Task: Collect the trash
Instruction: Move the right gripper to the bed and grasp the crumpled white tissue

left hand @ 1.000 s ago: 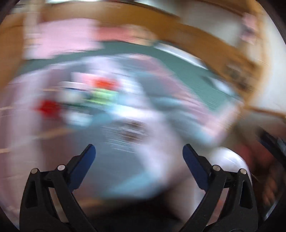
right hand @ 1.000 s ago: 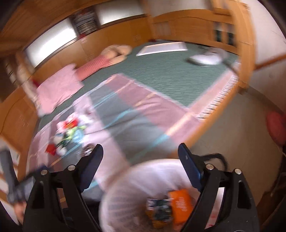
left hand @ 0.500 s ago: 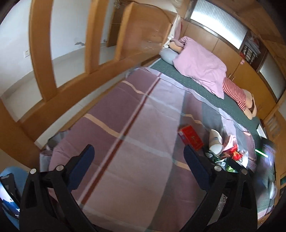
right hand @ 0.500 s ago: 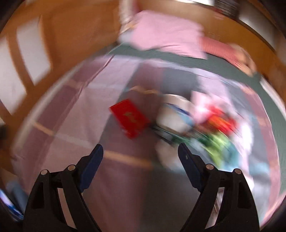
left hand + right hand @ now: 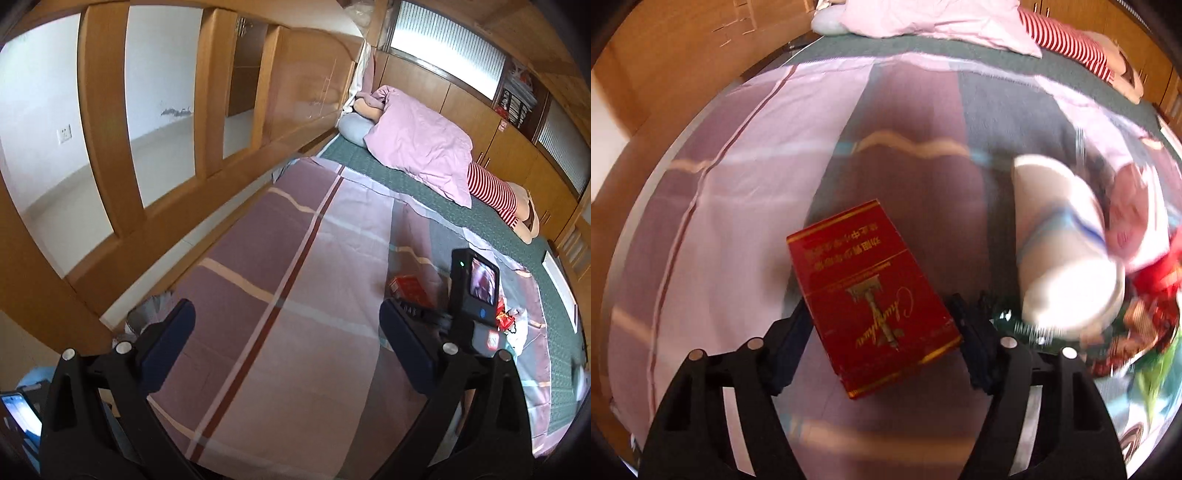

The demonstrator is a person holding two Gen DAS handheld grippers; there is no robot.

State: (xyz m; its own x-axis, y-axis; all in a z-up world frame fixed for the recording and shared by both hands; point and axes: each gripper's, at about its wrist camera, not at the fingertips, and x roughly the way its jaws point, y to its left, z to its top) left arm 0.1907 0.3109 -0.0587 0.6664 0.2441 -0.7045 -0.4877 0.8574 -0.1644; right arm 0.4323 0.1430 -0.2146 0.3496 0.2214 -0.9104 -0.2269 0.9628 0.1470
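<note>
Right hand-held gripper (image 5: 879, 332) is spread wide, straddling the red box (image 5: 868, 291) lying on the striped sheet (image 5: 746, 206) of the bed, not yet clamped. Just right of it: a tipped paper cup (image 5: 1067, 251) and a wrapper pile (image 5: 1145, 295), all uncollected. Left hand-held gripper (image 5: 284, 332) is released, empty, over bare sheet. Plenty left; no bin in view.

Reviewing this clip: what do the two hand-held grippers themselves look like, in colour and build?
Both look alike. The left hand-held gripper and the right hand-held gripper have black plastic frames with triangular cut-outs, silver round pivot bolts and dark blue finger pads. From the left wrist view, the right one carries a black camera with a small lit screen. No cables or sleeves show.
</note>
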